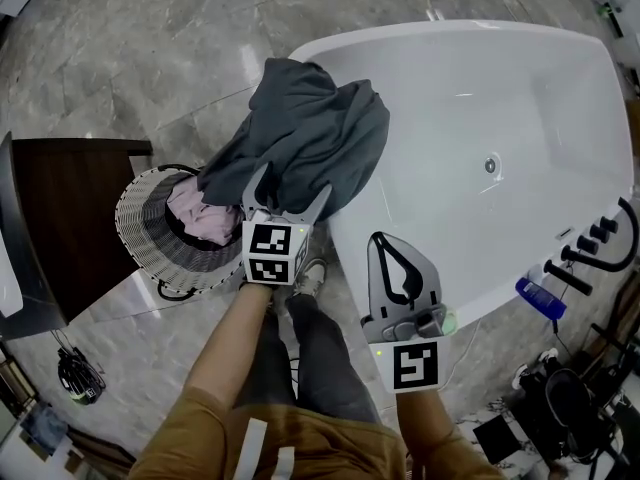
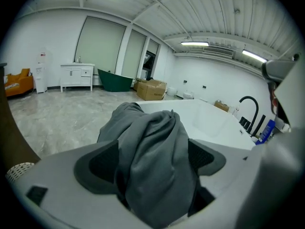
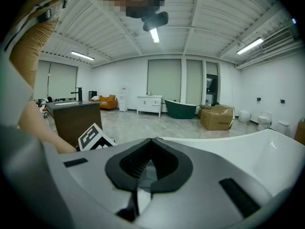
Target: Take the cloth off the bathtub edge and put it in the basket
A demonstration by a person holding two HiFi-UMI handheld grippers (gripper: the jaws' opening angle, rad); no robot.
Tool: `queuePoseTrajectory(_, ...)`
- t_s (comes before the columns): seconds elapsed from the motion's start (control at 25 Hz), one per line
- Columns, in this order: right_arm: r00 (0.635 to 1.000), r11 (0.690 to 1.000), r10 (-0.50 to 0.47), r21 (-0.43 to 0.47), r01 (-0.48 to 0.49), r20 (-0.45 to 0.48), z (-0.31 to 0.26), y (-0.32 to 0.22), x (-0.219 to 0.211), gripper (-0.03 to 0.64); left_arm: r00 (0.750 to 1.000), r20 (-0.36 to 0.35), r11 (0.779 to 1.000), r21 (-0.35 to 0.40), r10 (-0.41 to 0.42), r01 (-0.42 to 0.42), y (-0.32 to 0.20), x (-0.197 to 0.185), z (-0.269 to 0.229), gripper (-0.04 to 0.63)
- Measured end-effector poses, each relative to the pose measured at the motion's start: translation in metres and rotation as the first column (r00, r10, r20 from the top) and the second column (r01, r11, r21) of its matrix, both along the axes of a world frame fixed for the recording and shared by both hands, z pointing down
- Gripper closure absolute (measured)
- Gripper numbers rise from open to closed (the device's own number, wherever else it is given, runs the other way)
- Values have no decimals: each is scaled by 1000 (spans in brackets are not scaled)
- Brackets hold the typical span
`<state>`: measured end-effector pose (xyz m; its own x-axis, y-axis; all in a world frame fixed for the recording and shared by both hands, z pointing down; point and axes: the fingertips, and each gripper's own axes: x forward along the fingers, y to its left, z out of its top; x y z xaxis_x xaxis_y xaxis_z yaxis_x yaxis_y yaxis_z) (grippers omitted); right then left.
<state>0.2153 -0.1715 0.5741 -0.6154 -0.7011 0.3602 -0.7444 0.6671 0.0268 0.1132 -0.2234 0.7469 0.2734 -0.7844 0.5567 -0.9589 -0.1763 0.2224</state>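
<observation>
Barely started, the grey cloth [image 1: 305, 128] is still heaped on the bathtub edge [image 1: 400, 33], with the left gripper [image 1: 293, 180] jaws spread either side of it, not pinching. The wicker basket [image 1: 135, 208] sits at its 8 o'clock – right gripper [image 1: 380, 238] jaws pressed together, empty

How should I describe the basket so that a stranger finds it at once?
Find the white bathtub. On the floor between it and the dark brown cabinet sits a round woven basket. It alone holds a pink cloth; the grey cloth beside it drapes the tub edge.
</observation>
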Motion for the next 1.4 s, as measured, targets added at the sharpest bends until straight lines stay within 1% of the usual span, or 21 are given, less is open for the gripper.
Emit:
queuePoseTrajectory(0.08,1000,1000,4,-2,-4,2,3,-2,3,611,1000,-22,1000,-28,-7,6,-4,3,10,90)
queuePoseTrajectory(0.12,1000,1000,5,-7,-5,-2,5,-2,5,611,999,-41,999,-46,-9,7,-6,5,15,30)
queuePoseTrajectory(0.16,1000,1000,6,-10,-6,-7,7,-3,7,611,998,-63,998,-65,-10,6,-7,8,21,3)
queuePoseTrajectory(0.24,1000,1000,11,-14,-11,-15,10,-4,12,611,995,-100,995,-95,-12,3,-11,13,30,3)
queuePoseTrajectory(0.36,999,999,14,-30,-15,-31,18,-6,20,611,991,-131,993,-118,-29,13,-20,21,42,3)
queuePoseTrajectory(0.44,999,999,11,-39,-13,-37,23,-6,24,611,990,-130,991,-130,-55,38,-23,22,46,6)
queuePoseTrajectory(0.48,999,999,12,-45,-14,-39,25,-6,26,611,992,-111,990,-136,-62,46,-23,22,48,8)
queuePoseTrajectory(0.52,999,999,16,-51,-18,-37,27,-7,27,611,994,-86,988,-143,-61,49,-22,22,49,32)
queuePoseTrajectory(0.6,999,998,25,-57,-27,-28,27,-8,27,611,997,-57,987,-156,-54,44,-17,23,49,114)
queuePoseTrajectory(0.72,1000,998,20,-53,-21,-17,23,-9,22,611,995,-74,985,-163,-72,59,-11,23,41,235)
queuePoseTrajectory(0.8,1000,999,16,-50,-17,-13,20,-10,19,611,994,-75,985,-159,-84,72,-8,21,34,298)
queuePoseTrajectory(0.92,1000,999,16,-44,-16,-10,16,-12,19,611,996,-50,988,-139,-74,66,-4,17,24,372)
queuePoseTrajectory(1.0,1000,999,23,-40,-23,-3,14,-13,20,611,998,-27,991,-123,-63,59,-2,15,15,445)
queuePoseTrajectory(1.04,1000,999,30,-39,-30,2,13,-12,20,611,998,-24,992,-117,-59,56,-2,14,11,459)
queuePoseTrajectory(1.2,999,998,47,-44,-46,8,8,-10,22,611,998,-31,995,-84,-59,57,0,12,-13,474)
queuePoseTrajectory(1.4,998,998,56,-22,-55,22,-12,-12,25,611,999,-25,999,22,-46,47,1,5,-74,483)
